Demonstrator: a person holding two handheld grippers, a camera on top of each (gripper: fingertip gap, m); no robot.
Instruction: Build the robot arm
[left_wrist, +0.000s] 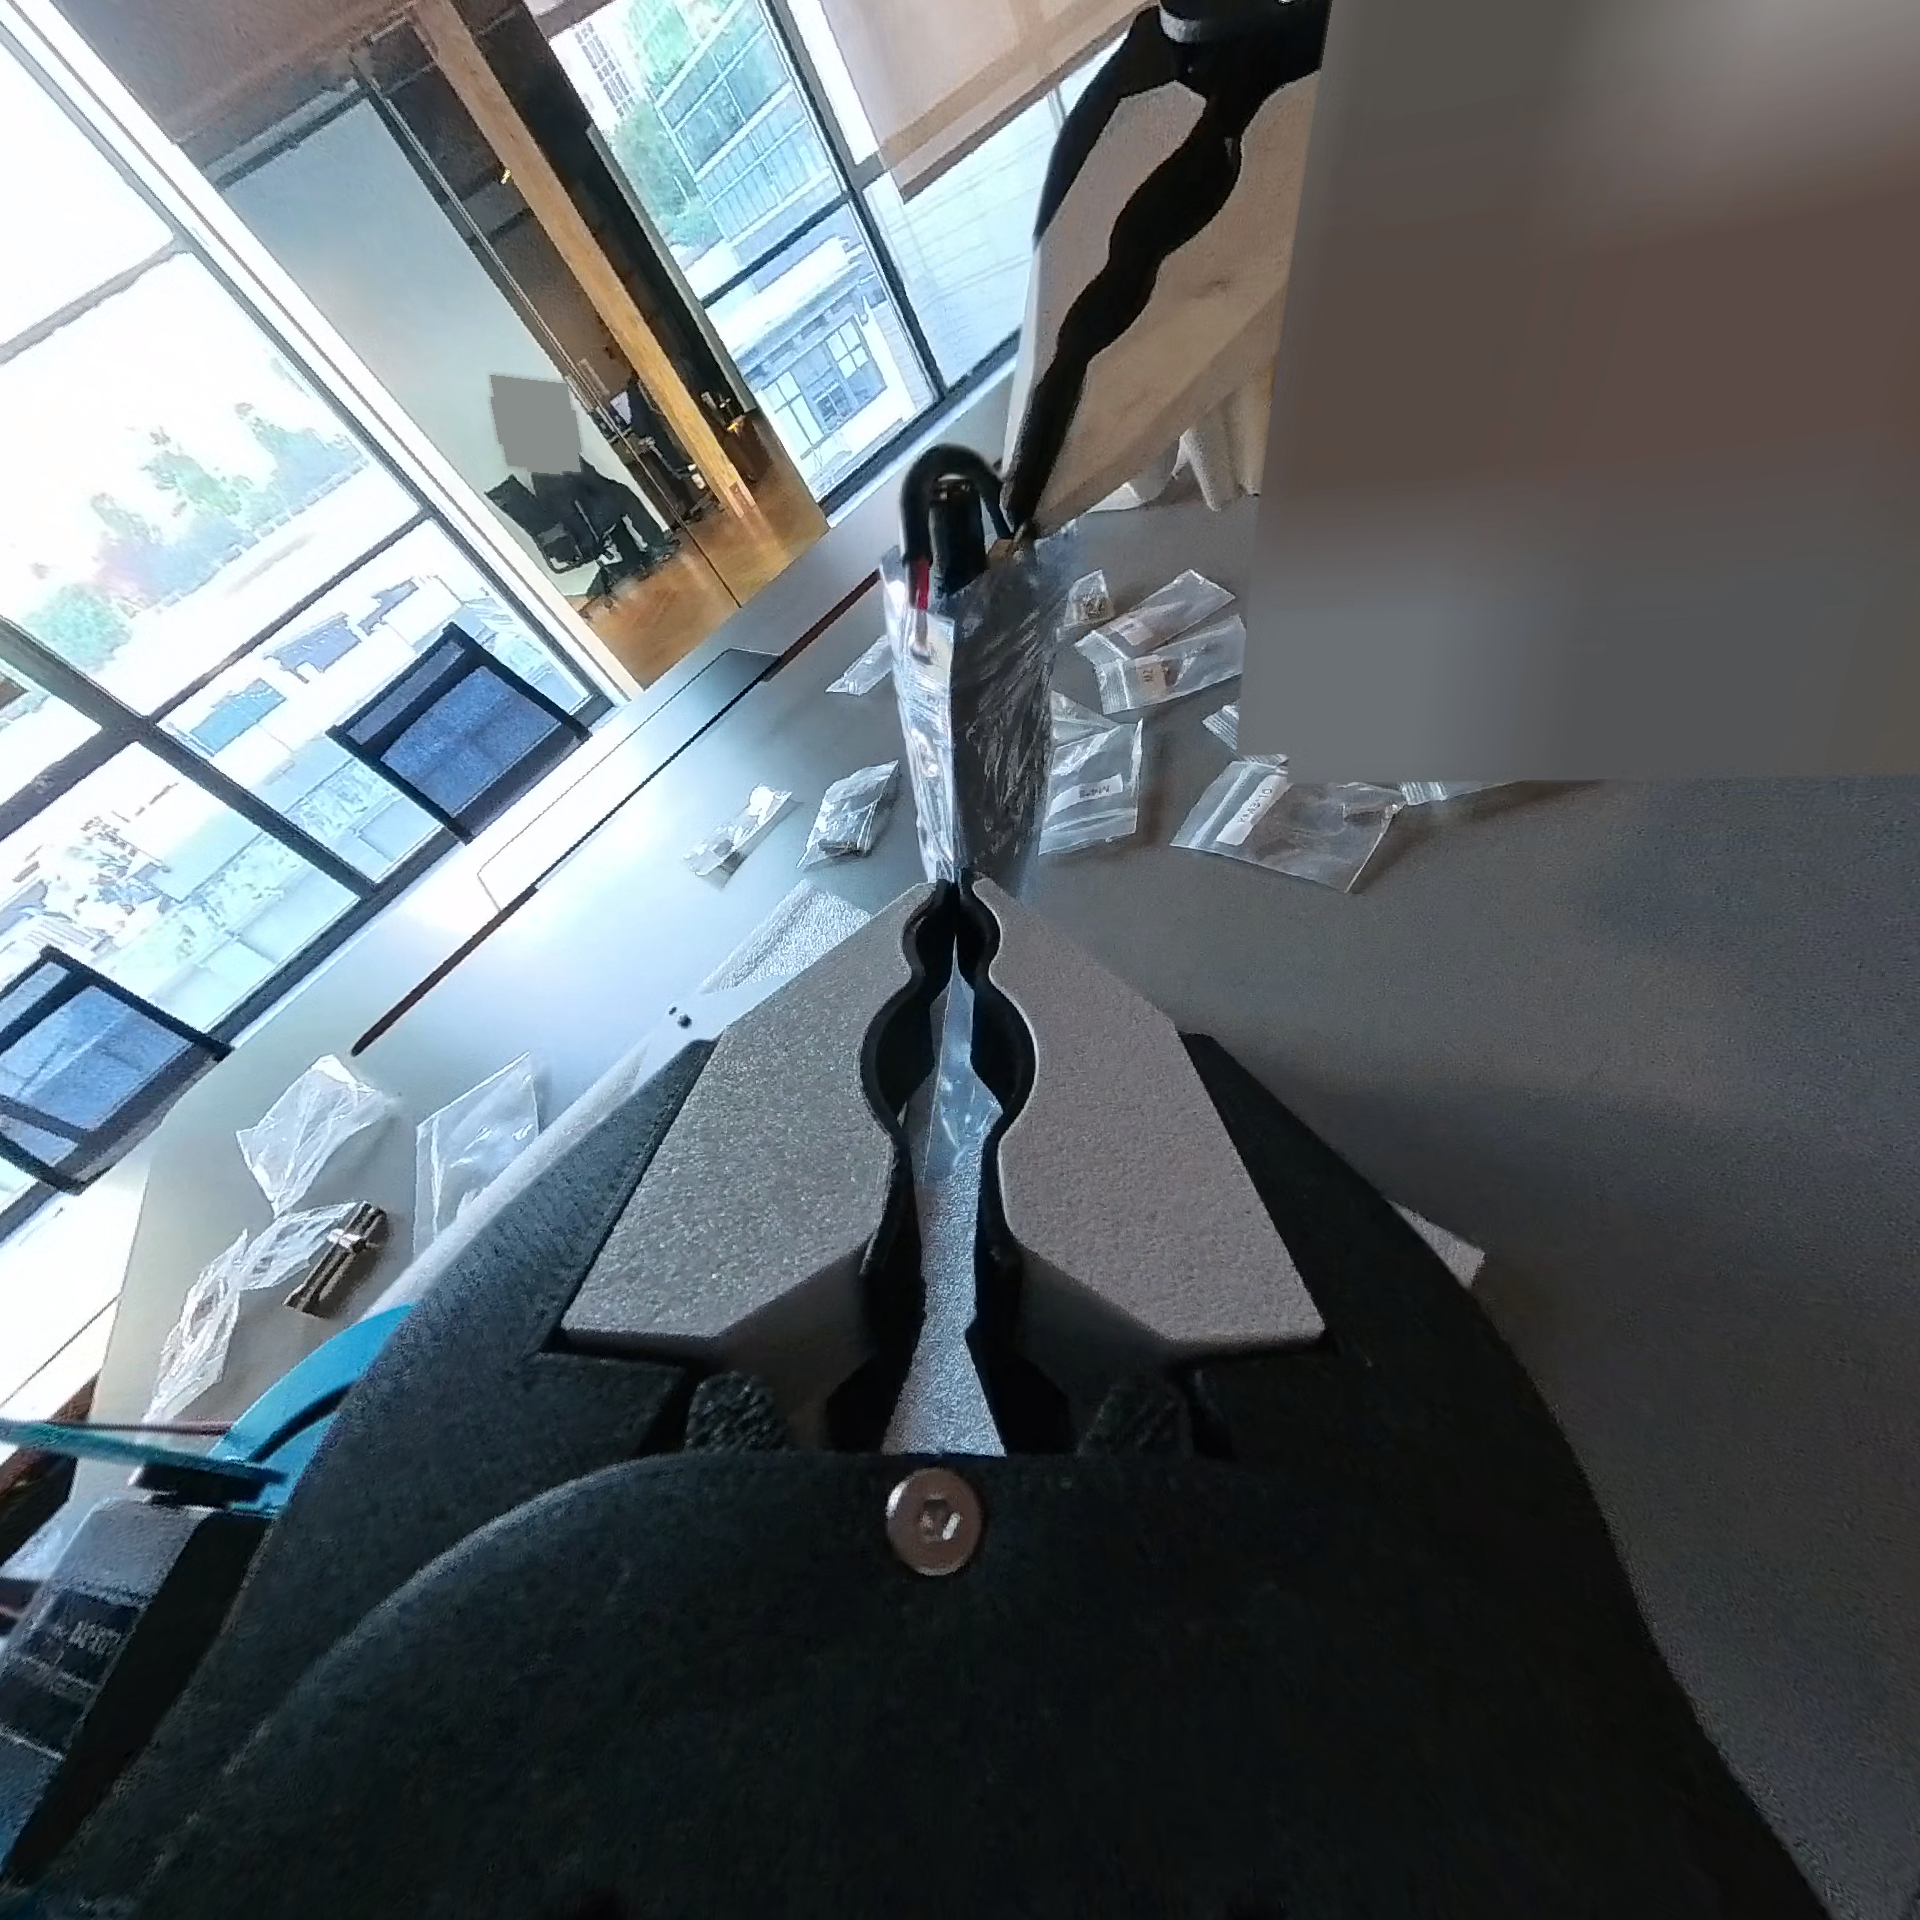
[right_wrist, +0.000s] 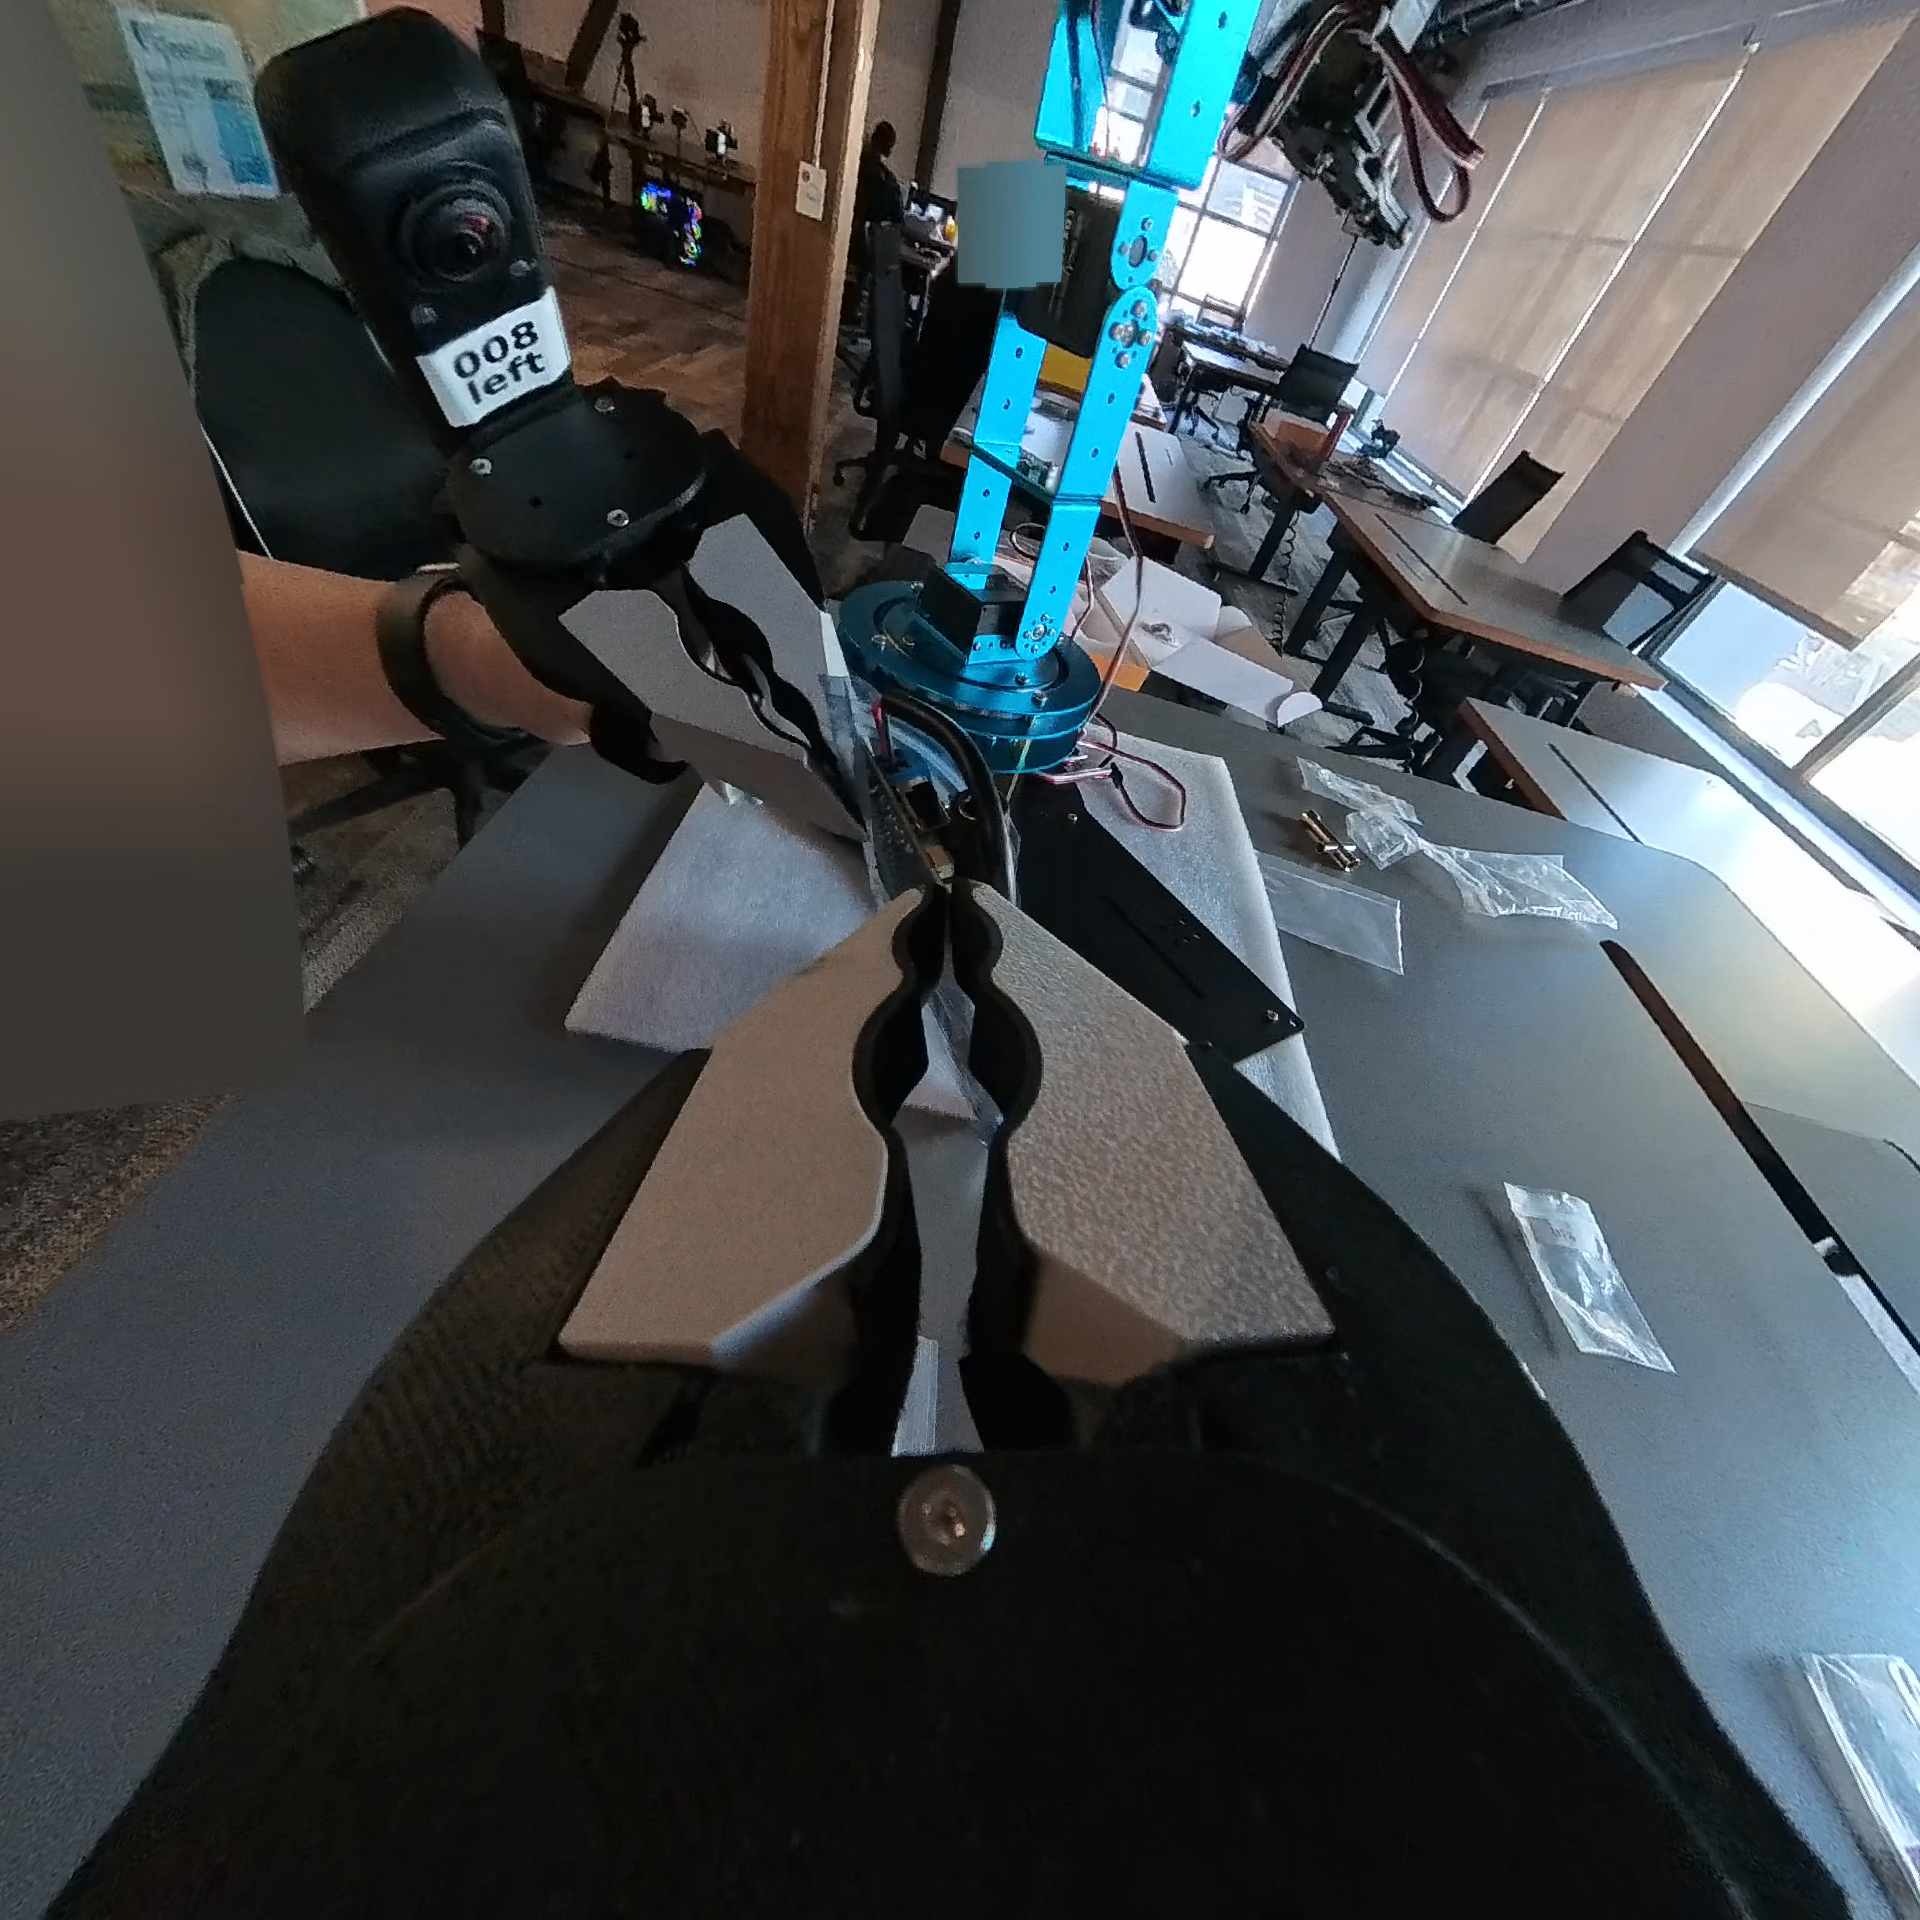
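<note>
A clear plastic bag with a small circuit board and a black cable inside hangs between my two grippers above the grey table. My left gripper is shut on one end of it. My right gripper comes in from the top right and pinches the far corner. In the right wrist view, my right gripper is shut on the bag, with plastic showing between its fingers. My left gripper grips the bag from the upper left, held by a person's hand.
A blue metal robot arm stands just behind the bag. Under the bag lie a white foam sheet and a black plate. Several small clear bags of parts and brass standoffs are scattered on the table. Tip to tip, the grippers are about 7 cm apart.
</note>
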